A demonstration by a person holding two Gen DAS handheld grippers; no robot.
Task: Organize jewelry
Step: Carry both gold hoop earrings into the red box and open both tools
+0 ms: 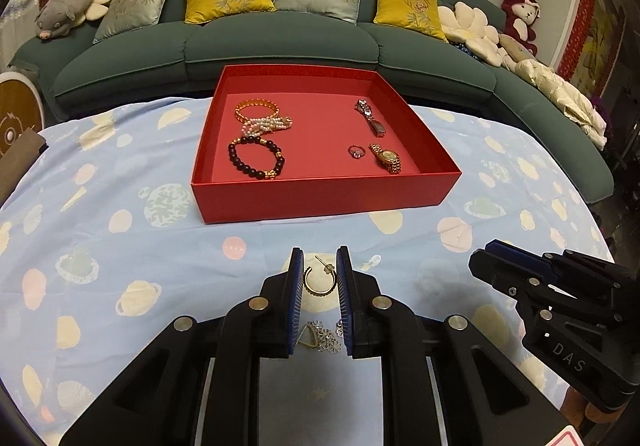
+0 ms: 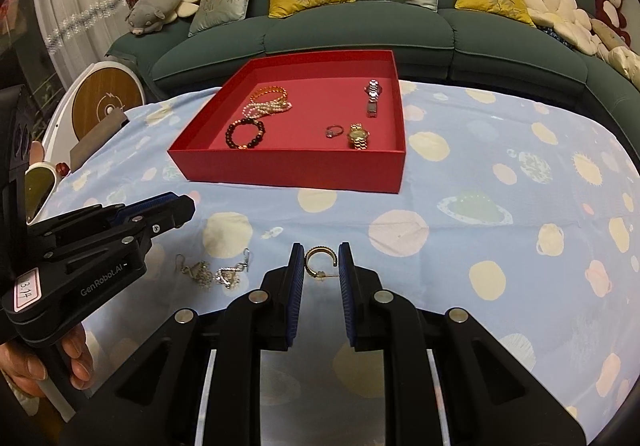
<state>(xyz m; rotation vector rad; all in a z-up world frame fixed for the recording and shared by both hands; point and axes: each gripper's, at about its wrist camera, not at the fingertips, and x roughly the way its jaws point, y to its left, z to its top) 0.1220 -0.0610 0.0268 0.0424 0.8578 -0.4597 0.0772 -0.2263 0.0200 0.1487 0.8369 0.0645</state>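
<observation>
Our left gripper (image 1: pixel 320 258) hangs low over the cloth with its jaws apart, and a gold hoop earring (image 1: pixel 320 291) lies loose between them, gripped by neither. Our right gripper (image 2: pixel 319 246) is the same: jaws apart around a second hoop (image 2: pixel 309 264), which lies turned the other way, so we judge them a pair. Whether either pad touches metal we cannot tell.

We take the step in hand to be picking up the earrings. The next move calls for closing squarely on the hoop's rim. The ring is thin and flat on soft cloth, so the jaws may need to press down a little or they may slide over it.

Nearer to us than the left hoop lie the silver drop earrings (image 1: pixel 320 334), tangled together and not yet sorted.

Farther off sits the red box (image 1: pixel 320 198). On its left side it holds a dark bead bracelet (image 1: pixel 256 160), a pearl strand (image 1: pixel 266 126) and a gold bangle (image 1: pixel 256 110). On its right side are a silver watch (image 1: pixel 370 118), a gold watch (image 1: pixel 386 158) and a ring (image 1: pixel 357 152).

The box's near wall must be cleared on the way in, and the two grippers are close enough to crowd each other.
</observation>
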